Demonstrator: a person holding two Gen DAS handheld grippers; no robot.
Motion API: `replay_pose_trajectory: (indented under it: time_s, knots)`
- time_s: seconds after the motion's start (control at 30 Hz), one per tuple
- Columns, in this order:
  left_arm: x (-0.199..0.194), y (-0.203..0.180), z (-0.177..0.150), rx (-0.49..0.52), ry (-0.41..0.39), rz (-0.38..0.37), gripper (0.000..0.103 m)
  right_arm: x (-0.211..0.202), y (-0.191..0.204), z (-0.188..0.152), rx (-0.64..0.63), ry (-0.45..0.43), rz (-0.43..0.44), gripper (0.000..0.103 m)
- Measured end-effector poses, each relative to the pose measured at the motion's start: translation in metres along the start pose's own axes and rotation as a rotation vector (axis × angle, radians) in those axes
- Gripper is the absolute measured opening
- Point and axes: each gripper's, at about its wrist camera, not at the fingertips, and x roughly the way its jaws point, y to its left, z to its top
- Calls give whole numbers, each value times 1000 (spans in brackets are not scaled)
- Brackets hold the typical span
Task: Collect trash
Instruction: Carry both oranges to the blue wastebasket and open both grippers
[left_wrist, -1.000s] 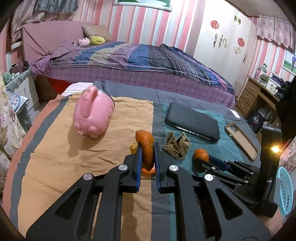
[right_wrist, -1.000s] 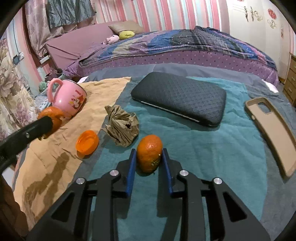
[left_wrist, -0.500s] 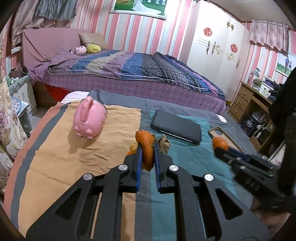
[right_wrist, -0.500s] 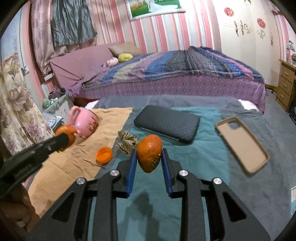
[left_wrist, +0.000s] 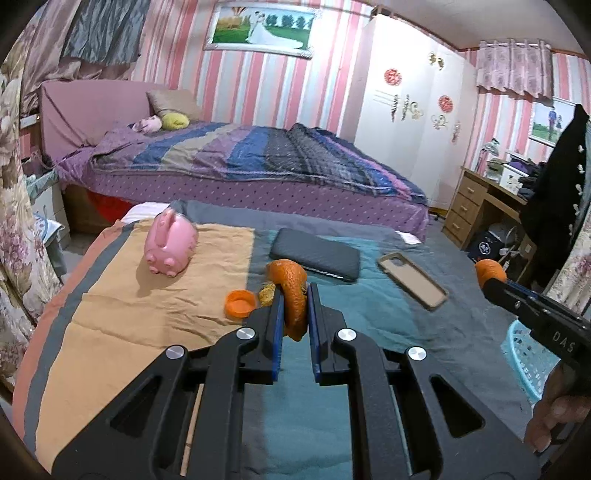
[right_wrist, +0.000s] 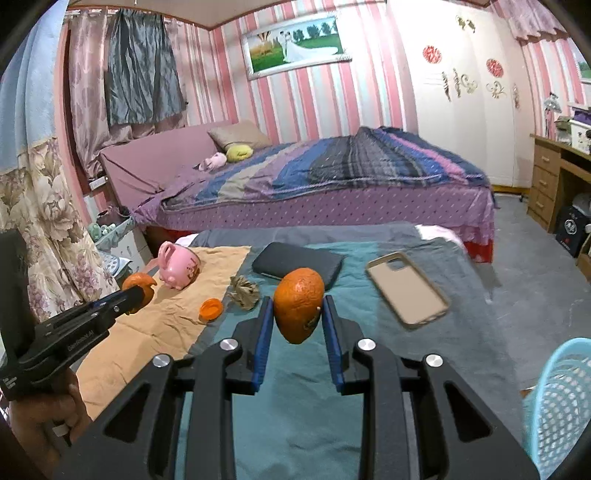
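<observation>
Right wrist view: my right gripper (right_wrist: 297, 314) pinches an orange peel ball (right_wrist: 298, 309), and the blue basket (right_wrist: 557, 402) sits low right — nearer this hand. Left gripper (left_wrist: 295, 310) clamps a curled peel (left_wrist: 291, 295) upright, basket (left_wrist: 532, 365) further right across the bed.

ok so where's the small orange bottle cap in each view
Left wrist view: the small orange plastic bottle cap lies left of centre on the tan cloth, just left of the left claw.
Right wrist view: it lies lower left of centre, at the tan cloth's edge, beside the crumpled brown paper.
Shared landmark: the tipped pink pig-shaped mug, beyond the cap in both.
</observation>
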Motion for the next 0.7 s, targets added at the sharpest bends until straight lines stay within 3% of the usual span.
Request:
replay_pose_trajectory:
  time_s: [0.47,0.7]
  knots:
    - [-9,-95,-3,56,-27,-118,11,-70,-80,4,23,-80,-103,27]
    - [-14,-143,7,68,-39,-197,11,-104,-139,6,124,-128,-153,27]
